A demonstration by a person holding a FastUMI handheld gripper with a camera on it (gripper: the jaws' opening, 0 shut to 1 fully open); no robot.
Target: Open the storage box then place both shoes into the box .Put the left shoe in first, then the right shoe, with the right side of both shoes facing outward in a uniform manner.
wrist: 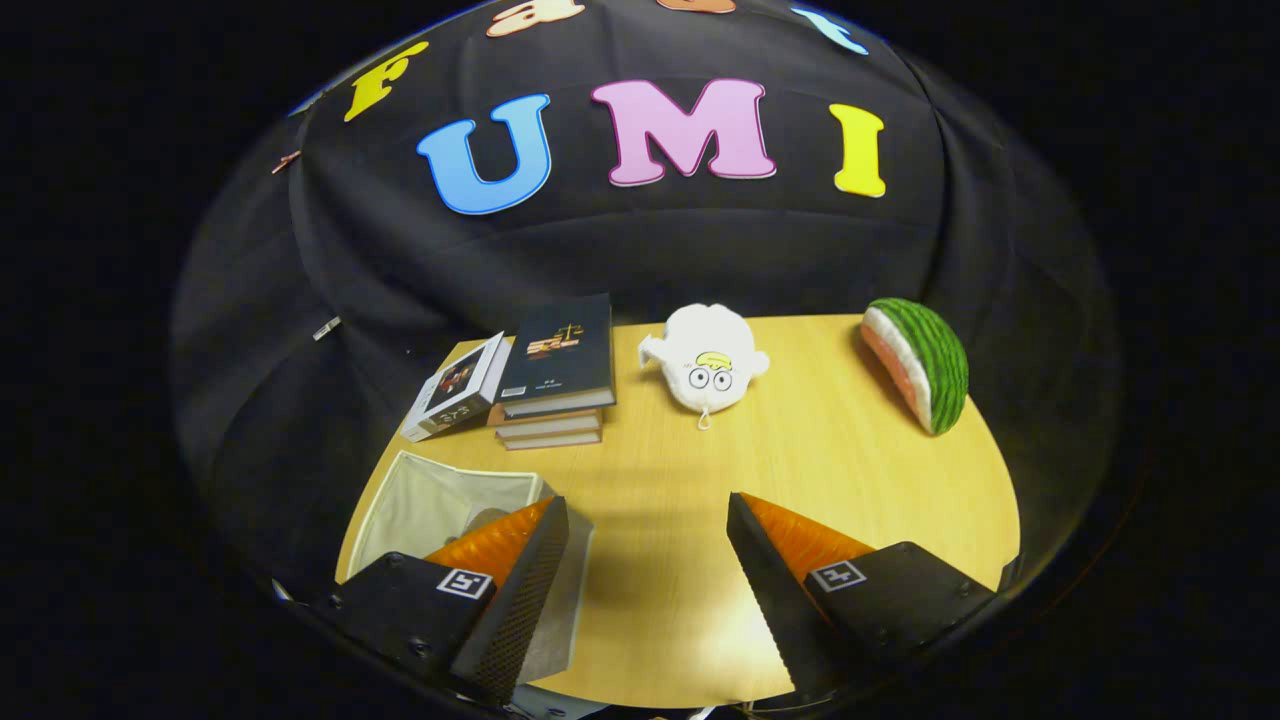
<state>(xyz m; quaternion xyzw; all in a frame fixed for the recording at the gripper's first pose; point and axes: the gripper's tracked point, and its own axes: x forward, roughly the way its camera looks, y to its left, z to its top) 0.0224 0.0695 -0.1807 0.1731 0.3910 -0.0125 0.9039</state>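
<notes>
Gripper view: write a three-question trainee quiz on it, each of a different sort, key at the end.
1. True or false: the gripper is shut on the storage box.
2. What lies just ahead, between the fingers? A plush toy; B bare table; C books.
3. Fill in: the white plush toy lies between the stacked books and the ____ plush.

Key
1. False: the fingers are wide apart, holding nothing.
2. B.
3. Watermelon.
</notes>
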